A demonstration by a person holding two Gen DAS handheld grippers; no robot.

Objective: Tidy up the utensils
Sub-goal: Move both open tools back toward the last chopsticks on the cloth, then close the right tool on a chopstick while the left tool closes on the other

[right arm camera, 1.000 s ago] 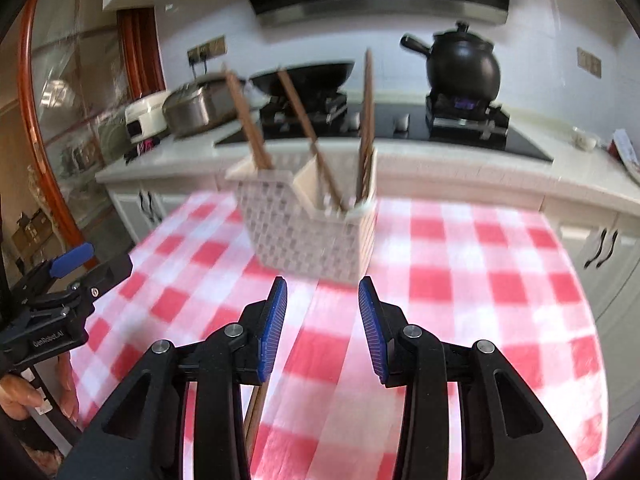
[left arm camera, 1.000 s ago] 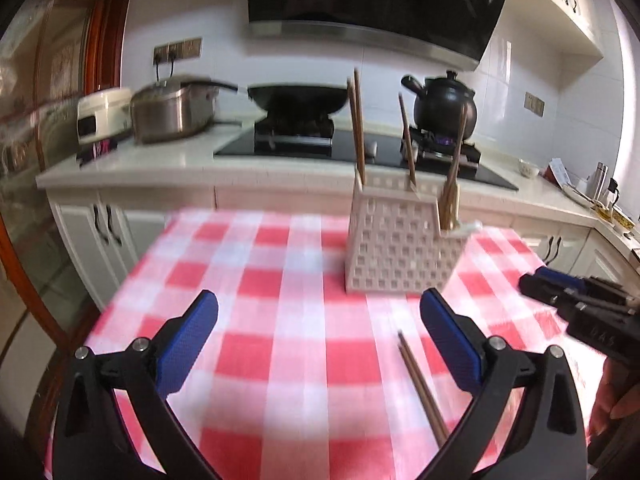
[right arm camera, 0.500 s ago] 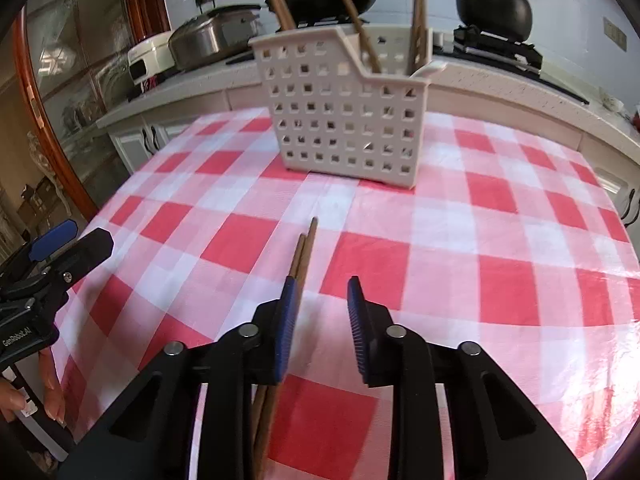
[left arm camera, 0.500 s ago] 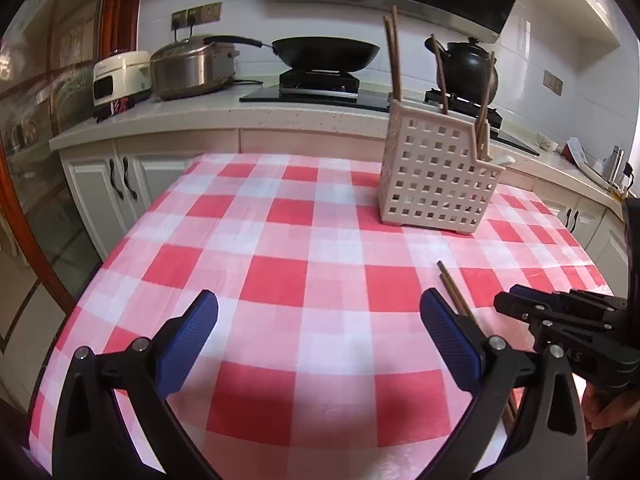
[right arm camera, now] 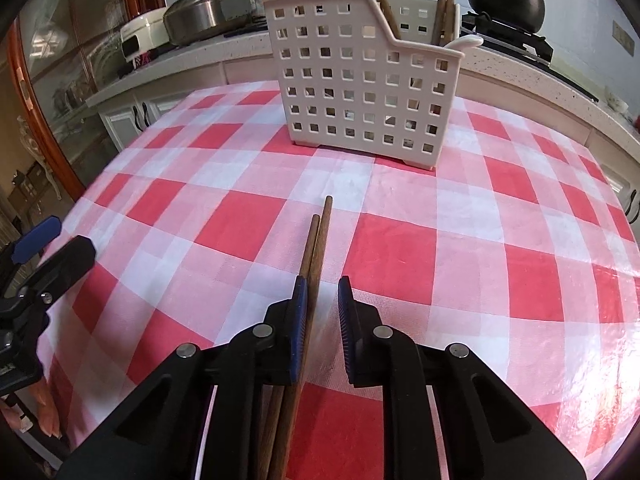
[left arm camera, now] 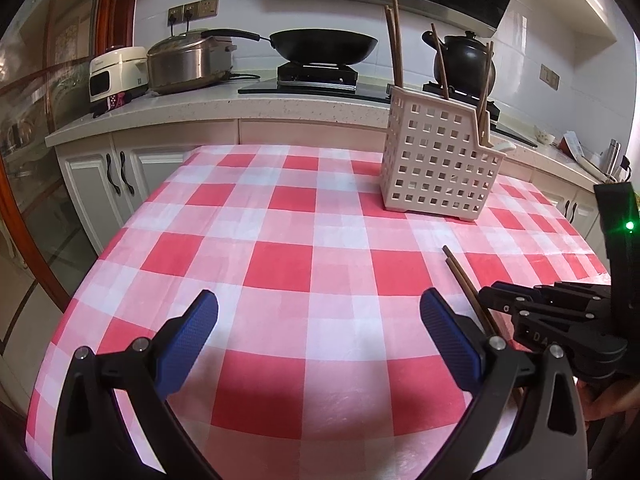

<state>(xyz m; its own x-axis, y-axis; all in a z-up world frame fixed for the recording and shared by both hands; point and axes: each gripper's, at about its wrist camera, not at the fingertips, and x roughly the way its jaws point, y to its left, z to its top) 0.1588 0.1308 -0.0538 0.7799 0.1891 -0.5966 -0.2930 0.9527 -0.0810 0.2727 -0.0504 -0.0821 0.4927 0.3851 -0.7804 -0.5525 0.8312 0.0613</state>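
Two brown wooden chopsticks (right arm camera: 316, 248) lie flat and side by side, touching, on the red-and-white checked surface (right arm camera: 460, 248), their tips pointing toward 12 o'clock at the white perforated utensil basket (right arm camera: 360, 80). The basket stands upright, well apart from them, with several more chopsticks (left arm camera: 394, 40) leaning inside it.

white-tiled wall (left arm camera: 320, 12) — pale counter (left arm camera: 200, 104), white cabinets (left arm camera: 112, 172), daylit.
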